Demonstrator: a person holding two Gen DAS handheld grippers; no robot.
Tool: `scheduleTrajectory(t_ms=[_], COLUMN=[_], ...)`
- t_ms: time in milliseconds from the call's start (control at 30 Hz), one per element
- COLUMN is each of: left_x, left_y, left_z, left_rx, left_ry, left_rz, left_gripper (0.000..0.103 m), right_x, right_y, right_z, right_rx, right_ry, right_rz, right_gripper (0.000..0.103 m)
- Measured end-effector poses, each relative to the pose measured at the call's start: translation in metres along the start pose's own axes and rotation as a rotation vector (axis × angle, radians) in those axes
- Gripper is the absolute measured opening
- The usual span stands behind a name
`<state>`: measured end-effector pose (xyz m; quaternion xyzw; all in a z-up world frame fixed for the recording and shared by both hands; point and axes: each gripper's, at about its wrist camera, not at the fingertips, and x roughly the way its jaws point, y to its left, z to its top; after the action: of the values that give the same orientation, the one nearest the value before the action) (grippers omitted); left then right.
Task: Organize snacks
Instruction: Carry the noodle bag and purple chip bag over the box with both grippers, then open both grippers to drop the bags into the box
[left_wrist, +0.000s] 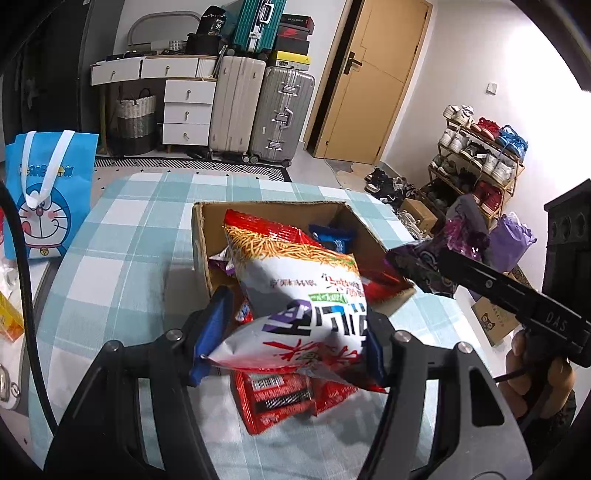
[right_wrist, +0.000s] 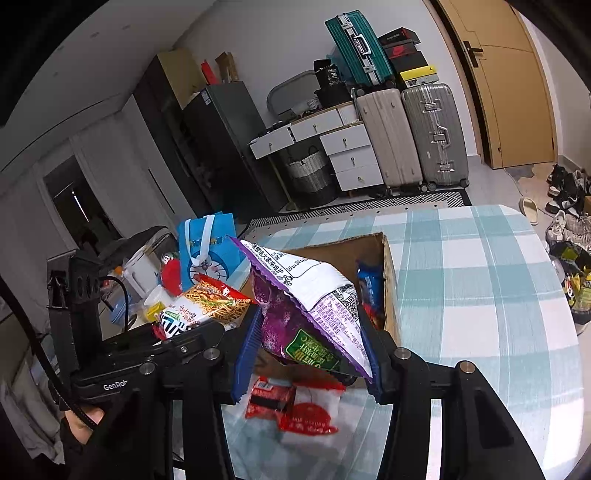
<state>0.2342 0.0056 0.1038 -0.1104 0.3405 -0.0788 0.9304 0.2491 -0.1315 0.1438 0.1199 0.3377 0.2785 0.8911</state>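
Note:
My left gripper (left_wrist: 286, 347) is shut on a white and red snack bag with fried sticks printed on it (left_wrist: 295, 291), held above the near edge of an open cardboard box (left_wrist: 201, 236). The box holds a blue packet (left_wrist: 332, 236) and other bags. My right gripper (right_wrist: 308, 350) is shut on a purple and white snack bag (right_wrist: 314, 314), held over the box's (right_wrist: 389, 280) near corner. That bag also shows in the left wrist view (left_wrist: 424, 266). A red packet (left_wrist: 280, 398) lies on the checked tablecloth below; it also shows in the right wrist view (right_wrist: 295, 406).
A blue Doraemon bag (left_wrist: 48, 192) stands at the table's left edge beside cups and clutter (right_wrist: 147, 284). Suitcases (left_wrist: 258, 110), drawers (left_wrist: 184, 107), a door (left_wrist: 373, 81) and a shoe rack (left_wrist: 476, 155) stand beyond the table (right_wrist: 480, 295).

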Motion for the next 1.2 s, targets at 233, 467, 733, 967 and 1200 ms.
scheduleTrajectory(t_ms=[233,467,733,967,1200], left_x=[0.027,0.054,0.084,0.108,0.129], left_y=[0.003,0.003,0.001,0.005,0.009], left_z=[0.017,0.024,0.029,0.031,0.033], left_rx=[0.022,0.052,0.076,0.079,0.098], left_ry=[0.016,0.033,0.052,0.068,0.079], left_rz=[0.020,0.030,0.068,0.074,0.095], left_gripper=[0.061,0.061,0.061,0.061,0.061], right_x=[0.020,0.047,0.073,0.094,0.115], right_y=[-0.009,-0.019,-0.023,-0.025,-0.030], right_z=[0.012,0.020,0.028,0.037,0.041], right_rx=[0.017,0.050,0.054,0.073,0.091], right_ry=[0.012,0.053,0.062,0.059,0.068], right_rz=[-0.011,-0.007,-0.058,-0.078,-0.063], right_gripper=[0.049,0.049,0.049,0.049,0.049])
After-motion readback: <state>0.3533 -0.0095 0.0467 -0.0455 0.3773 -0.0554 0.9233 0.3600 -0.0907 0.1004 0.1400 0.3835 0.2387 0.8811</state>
